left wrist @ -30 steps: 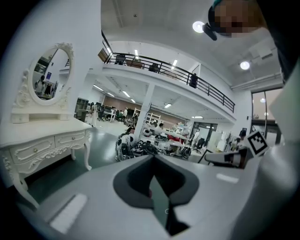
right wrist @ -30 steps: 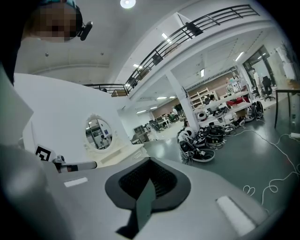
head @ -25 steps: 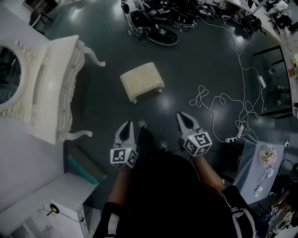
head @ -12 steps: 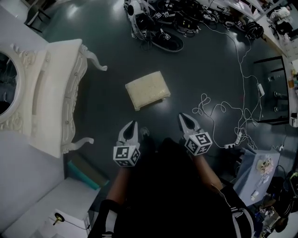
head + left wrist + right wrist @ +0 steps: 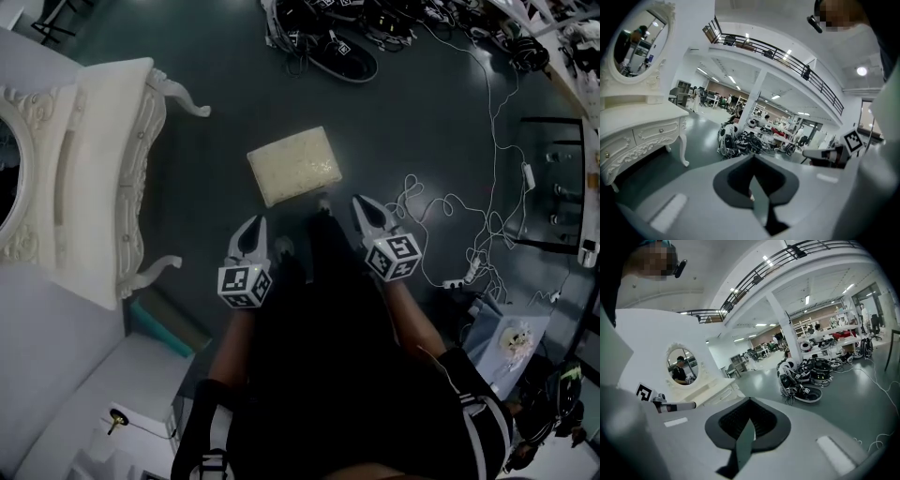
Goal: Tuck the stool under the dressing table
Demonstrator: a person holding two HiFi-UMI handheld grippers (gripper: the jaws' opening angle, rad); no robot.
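Both grippers have shifted up the head view toward the cream rectangular cushioned stool (image 5: 293,165). The left gripper (image 5: 257,225) now lies near its lower left corner and the right gripper (image 5: 362,204) just below its lower right corner. The stool's legs, plain a second ago, are mostly hidden. The white carved dressing table (image 5: 103,178) has slid toward the left edge, which cuts off more of its oval mirror (image 5: 7,183).

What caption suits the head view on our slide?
Left gripper and right gripper, both shut and empty, point toward a cream stool standing apart from the white dressing table.
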